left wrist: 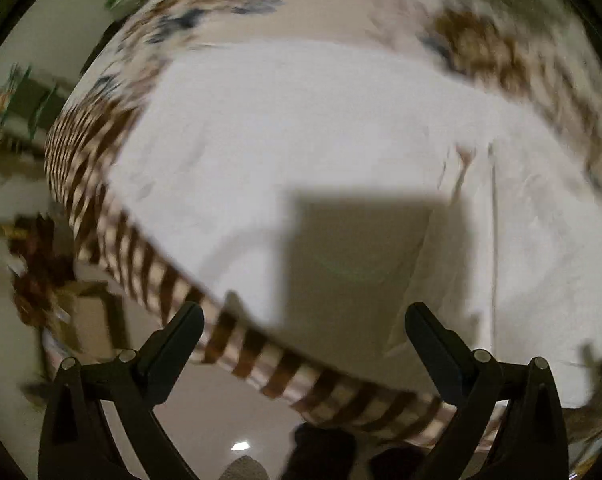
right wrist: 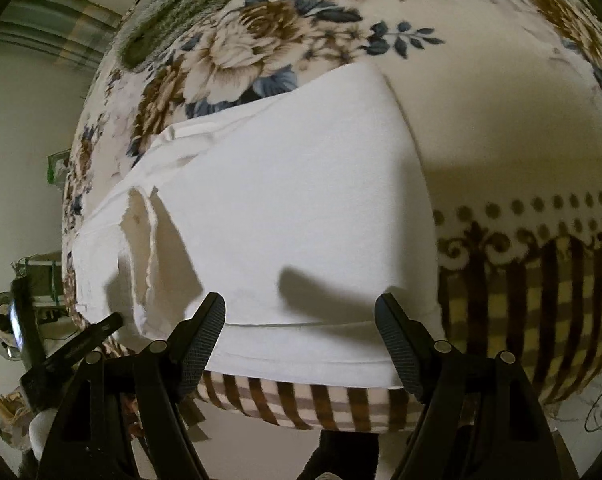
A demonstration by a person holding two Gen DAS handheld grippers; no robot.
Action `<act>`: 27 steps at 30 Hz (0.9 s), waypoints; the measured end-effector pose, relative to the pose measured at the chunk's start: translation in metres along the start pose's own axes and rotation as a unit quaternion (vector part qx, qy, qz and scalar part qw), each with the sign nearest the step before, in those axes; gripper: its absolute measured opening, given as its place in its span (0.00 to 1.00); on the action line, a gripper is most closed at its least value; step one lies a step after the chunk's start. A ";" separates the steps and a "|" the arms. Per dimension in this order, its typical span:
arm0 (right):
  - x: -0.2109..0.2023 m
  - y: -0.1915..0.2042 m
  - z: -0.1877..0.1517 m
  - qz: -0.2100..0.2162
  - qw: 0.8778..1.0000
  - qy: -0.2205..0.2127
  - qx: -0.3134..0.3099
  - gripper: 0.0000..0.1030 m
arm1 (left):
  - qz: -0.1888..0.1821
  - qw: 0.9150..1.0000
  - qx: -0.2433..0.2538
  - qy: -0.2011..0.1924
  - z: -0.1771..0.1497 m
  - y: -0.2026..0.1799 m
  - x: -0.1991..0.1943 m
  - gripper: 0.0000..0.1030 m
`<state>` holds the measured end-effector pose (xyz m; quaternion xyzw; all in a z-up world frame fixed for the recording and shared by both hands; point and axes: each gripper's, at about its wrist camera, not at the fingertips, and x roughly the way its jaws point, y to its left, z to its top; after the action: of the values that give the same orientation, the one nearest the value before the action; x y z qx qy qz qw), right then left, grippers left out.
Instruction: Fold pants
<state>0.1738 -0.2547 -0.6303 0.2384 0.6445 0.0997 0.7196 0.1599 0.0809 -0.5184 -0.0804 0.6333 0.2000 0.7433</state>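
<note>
White pants [left wrist: 321,152] lie spread flat on a floral blanket [left wrist: 81,152]. The left wrist view is motion-blurred. My left gripper [left wrist: 303,320] is open and empty, above the near edge of the pants. In the right wrist view the pants [right wrist: 293,208] lie with the hem end near me and a frayed, upturned flap [right wrist: 143,240] at the left. My right gripper [right wrist: 301,312] is open and empty, its fingertips just above the near hem. The other gripper's black body [right wrist: 61,344] shows at the left edge.
The blanket [right wrist: 501,140] has brown flowers and a brown-striped border [right wrist: 321,404] hanging over the near edge. A green towel [right wrist: 173,8] lies at the far left of the bed. Pale floor [left wrist: 221,412] lies below. Cluttered furniture [left wrist: 25,112] stands at the left.
</note>
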 end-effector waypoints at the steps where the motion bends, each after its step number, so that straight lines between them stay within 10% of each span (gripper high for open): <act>1: 0.001 0.002 -0.001 0.000 1.000 0.001 -0.003 0.77 | -0.011 1.000 -0.006 -0.010 -0.005 0.001 -0.010 1.00; 6: 0.009 -0.001 -0.001 -0.016 1.000 0.004 -0.002 0.77 | -0.075 0.996 0.028 -0.049 -0.037 -0.075 -0.049 1.00; 10: 0.005 -0.011 -0.002 -0.022 1.000 0.006 0.006 0.77 | -0.040 0.997 0.055 -0.047 -0.037 -0.117 -0.027 1.00; 16: 0.000 -0.010 -0.001 -0.030 0.999 0.005 -0.011 0.77 | -0.017 0.998 -0.064 -0.017 -0.026 -0.024 -0.008 1.00; 22: 0.007 -0.005 0.000 -0.022 1.000 0.006 0.005 0.77 | -0.086 0.987 -0.119 -0.068 -0.003 -0.008 -0.056 1.00; 27: 0.015 -0.001 0.002 -0.037 0.999 0.008 0.011 0.77 | -0.119 0.990 0.014 -0.079 0.014 -0.116 -0.067 1.00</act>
<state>0.1775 -0.2490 -0.6439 0.2211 0.6596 0.0676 0.7152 0.2111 -0.0318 -0.4662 -0.1287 0.5614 0.1063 0.8105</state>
